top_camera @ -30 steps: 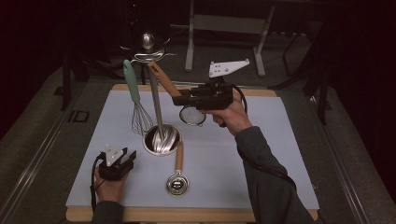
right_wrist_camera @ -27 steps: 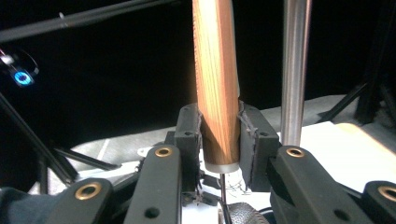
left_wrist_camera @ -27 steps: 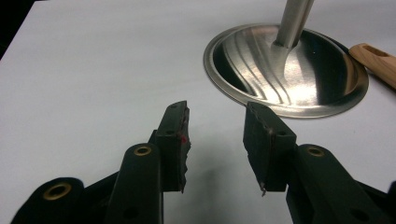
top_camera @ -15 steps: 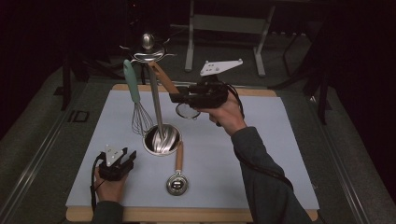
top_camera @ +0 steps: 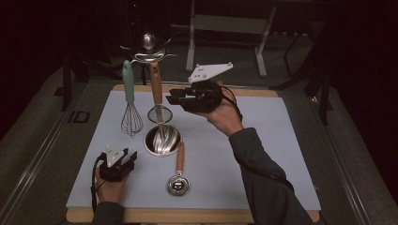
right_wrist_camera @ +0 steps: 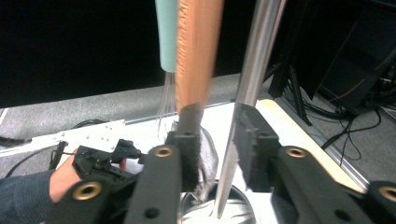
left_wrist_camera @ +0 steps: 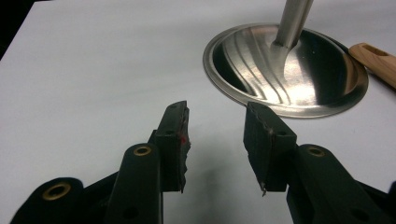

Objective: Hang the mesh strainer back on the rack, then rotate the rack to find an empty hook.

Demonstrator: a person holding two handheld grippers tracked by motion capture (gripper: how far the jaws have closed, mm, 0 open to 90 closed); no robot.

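The table (top_camera: 263, 92), covered by a pale mat, is carrying everything. At its centre a steel utensil stand (top_camera: 162, 140) is rising from a round dish base to a ring of hooks at the top. A whisk (top_camera: 129, 108) with a teal handle is hanging at the stand's 9 o'clock side. Just beside the pole a small mesh strainer (top_camera: 155, 84) with a wooden handle is hanging too, its long axis running straight up and down, the mesh bowl at the bottom. A wooden-handled scoop (top_camera: 179, 176) is lying flat on the mat at 5 o'clock from the base, handle pointing to 12 o'clock.

The right gripper (top_camera: 171, 97) is hovering level at the strainer's 3 o'clock, so in the high view the handle is sitting at 9 o'clock from its fingers, very near. In the right gripper view (right_wrist_camera: 217, 112) the blurred wooden handle (right_wrist_camera: 198, 51) is standing just above the tip of the 9 o'clock finger, with the pole behind the gap. The jaws have just been closing, yet a gap is showing and nothing appears pinched, so the fingers are reading as released. This hand is clearly the nearer one to the strainer; any regrasp would probably mean closing across the upright handle from the side.

The left gripper (top_camera: 129, 157) is resting low at the table's 7 o'clock, well apart from the strainer. Its fingers (left_wrist_camera: 175, 126) are parted and empty, with the dish base at their 1 o'clock.
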